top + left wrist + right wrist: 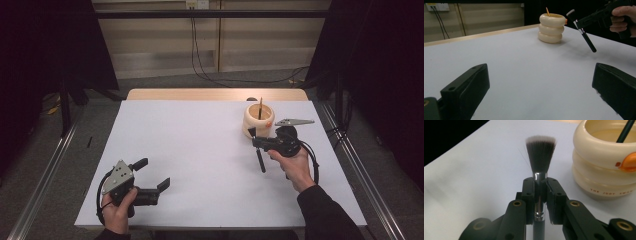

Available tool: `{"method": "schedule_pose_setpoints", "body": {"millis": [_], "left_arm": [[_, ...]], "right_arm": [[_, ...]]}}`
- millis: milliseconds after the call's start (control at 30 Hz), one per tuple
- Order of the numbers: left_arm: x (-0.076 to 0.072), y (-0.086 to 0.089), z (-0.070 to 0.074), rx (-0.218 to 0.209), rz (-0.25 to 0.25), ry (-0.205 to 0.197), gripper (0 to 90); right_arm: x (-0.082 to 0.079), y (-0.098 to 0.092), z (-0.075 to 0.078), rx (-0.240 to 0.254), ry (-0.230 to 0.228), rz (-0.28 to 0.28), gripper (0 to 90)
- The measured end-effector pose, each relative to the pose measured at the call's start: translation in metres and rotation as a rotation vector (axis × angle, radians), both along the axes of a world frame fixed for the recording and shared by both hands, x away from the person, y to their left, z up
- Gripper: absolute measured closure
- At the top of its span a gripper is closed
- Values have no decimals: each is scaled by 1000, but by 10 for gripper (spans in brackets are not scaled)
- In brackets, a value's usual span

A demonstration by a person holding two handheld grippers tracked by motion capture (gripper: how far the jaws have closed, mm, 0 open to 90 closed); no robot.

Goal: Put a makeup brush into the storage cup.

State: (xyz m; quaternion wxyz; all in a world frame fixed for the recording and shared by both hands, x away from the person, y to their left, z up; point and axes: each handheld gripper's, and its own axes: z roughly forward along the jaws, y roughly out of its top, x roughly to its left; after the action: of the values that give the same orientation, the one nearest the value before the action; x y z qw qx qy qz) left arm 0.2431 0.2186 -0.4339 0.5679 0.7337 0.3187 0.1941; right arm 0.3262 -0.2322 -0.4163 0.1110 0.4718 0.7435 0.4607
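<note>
The right tongs (256, 141) are clamped on a makeup brush (539, 165), the jaws pinching its shiny metal collar just under the bristles. In the right gripper view the dark, white-tipped bristle head stands straight up between the jaws; in the high view the black handle hangs down and toward the person, clear of the white counter (200, 160). The brush sits in the air just beside the cream ribbed holder (258, 121), which stands near the far right part of the counter and already has a thin stick (260, 107) poking out of it. An orange tab (627, 162) marks the holder's side.

The left tongs (152, 176) rest low at the near left corner, jaws spread wide with nothing between them, well apart from the work.

The step in hand looks like carrying the brush to the holder. As I read it, the next move calls for lifting the brush above the rim, turning the wrist so the handle points down into the opening, and lowering it in beside the stick before letting go. The holder is light-looking, so a knock against its wall could shift or tip it
</note>
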Motion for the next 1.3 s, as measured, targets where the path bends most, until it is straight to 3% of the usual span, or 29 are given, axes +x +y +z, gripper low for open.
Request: {"method": "schedule_pose_setpoints", "body": {"millis": [133, 433, 700, 933, 1300], "left_arm": [[0, 0, 0, 0, 0, 0, 11], [0, 0, 0, -2, 12, 10, 12], [0, 0, 0, 2, 9, 10, 13], [0, 1, 0, 1, 9, 7, 13], [0, 0, 0, 2, 3, 7, 14]], "right_arm": [[-3, -1, 0, 24, -22, 3, 780], [-12, -8, 3, 92, -122, 6, 780], [-14, -12, 5, 131, -171, -8, 780], [-19, -11, 11, 118, -231, -9, 780], [-19, -12, 15, 116, -245, -3, 780]]}}
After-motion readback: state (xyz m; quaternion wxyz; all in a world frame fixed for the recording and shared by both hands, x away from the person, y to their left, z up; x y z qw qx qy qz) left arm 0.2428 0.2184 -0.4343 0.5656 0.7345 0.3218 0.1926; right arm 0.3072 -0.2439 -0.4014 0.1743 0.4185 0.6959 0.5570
